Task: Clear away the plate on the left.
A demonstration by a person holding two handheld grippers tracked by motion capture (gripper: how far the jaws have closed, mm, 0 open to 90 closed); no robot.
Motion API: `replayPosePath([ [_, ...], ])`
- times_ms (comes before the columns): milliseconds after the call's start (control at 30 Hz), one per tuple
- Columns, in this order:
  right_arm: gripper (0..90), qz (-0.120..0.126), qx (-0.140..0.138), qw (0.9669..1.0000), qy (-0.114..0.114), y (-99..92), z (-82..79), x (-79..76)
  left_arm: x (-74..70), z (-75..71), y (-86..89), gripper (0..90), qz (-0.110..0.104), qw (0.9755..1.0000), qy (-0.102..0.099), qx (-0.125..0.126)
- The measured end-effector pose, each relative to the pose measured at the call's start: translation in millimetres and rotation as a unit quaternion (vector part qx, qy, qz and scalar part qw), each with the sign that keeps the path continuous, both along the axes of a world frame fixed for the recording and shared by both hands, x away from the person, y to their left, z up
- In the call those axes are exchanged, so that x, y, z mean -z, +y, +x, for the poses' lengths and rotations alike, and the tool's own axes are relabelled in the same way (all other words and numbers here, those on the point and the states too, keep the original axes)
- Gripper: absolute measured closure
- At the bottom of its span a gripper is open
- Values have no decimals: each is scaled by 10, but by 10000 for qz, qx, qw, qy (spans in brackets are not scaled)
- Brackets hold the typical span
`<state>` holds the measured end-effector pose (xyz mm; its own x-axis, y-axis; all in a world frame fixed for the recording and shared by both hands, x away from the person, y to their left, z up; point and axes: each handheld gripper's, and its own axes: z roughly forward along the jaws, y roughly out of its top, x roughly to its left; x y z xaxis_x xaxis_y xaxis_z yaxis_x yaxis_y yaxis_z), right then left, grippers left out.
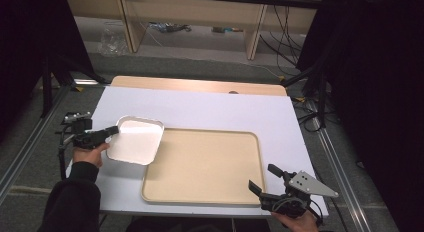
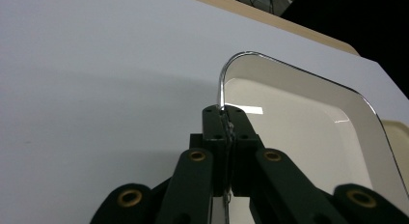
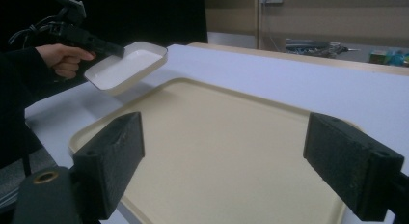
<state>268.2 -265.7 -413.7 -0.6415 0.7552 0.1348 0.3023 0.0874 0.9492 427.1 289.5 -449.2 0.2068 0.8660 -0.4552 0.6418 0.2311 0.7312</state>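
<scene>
Your left gripper (image 1: 116,130) is clamped on the rim of the small white rectangular dish with a thin metal edge (image 1: 136,140), at the dish's left corner nearest the tabletop's left edge. In the left gripper view the two black jaws stand pressed together with the thin rim (image 2: 223,91) pinched between them, and the dish's white inside (image 2: 299,122) spreads to the right of them. In the right gripper view the dish (image 3: 126,63) hangs lifted and tilted, clear of the white tabletop (image 3: 308,84), with its far side over the left rim of the large beige rectangular plastic tray (image 3: 226,147). Your left hand (image 1: 90,151) sits just past the tabletop's left edge.

The beige tray (image 1: 202,164) lies flat toward the near edge of the white tabletop (image 1: 210,109), its long side running along that edge; the high view shows the dish overlapping the tray's far left corner.

Your right gripper (image 1: 263,180) rests at the tabletop's near right corner, beside the tray's near right corner. Its jaws stand wide apart with nothing between them, and its pads (image 3: 113,151) frame the tray's bare surface in the right gripper view.
</scene>
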Motion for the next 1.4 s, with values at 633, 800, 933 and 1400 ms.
replayPosePath([
  [633,153,-30,8,10000,42,-3,-8,-1,-35,4,-765,883,215,9936,36,1113],
  [800,153,-2,0,10000,6,0,-3,1,-28,-15,-943,883,280,9915,22,1268],
  [933,153,-45,12,10000,15,0,-1,3,-18,-23,-1034,883,270,9904,36,1358],
  [1400,153,-70,11,10000,32,-2,-1,4,125,-27,-1378,883,507,9838,189,1710],
])
